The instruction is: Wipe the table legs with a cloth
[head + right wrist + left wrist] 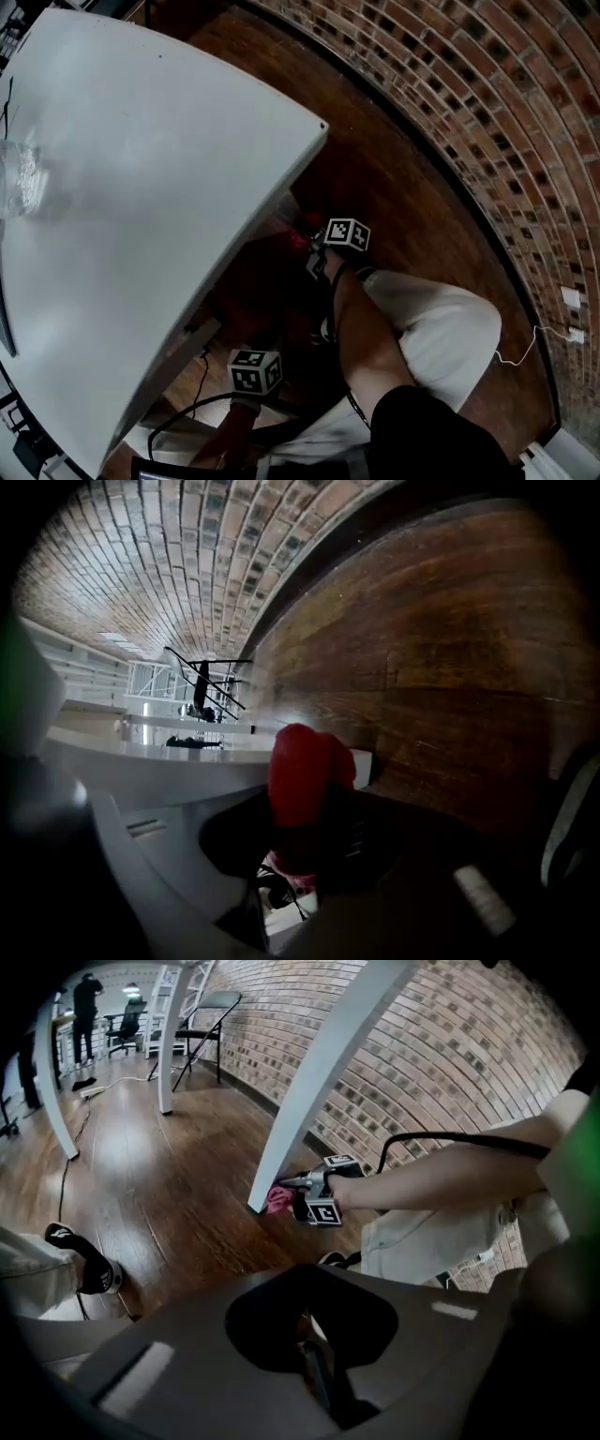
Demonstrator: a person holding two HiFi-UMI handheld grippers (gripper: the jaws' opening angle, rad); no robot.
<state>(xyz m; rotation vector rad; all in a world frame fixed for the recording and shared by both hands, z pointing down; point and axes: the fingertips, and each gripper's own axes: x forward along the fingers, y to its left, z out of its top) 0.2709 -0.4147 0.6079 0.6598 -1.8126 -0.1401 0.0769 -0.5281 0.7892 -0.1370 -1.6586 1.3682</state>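
A red cloth [278, 1200] is bunched in the clenched jaws of the right gripper [291, 1185]. It is pressed to the foot of a slanted white desk leg [319, 1082], just above the wooden floor [169, 1213], likely to wipe the leg's lowest part. The left gripper [314, 1377] hangs nearby beside the desk [141, 187], jaws together on nothing, seemingly idle. A brick wall [450, 1054] runs behind. No readable writing shows, only square markers on the grippers.
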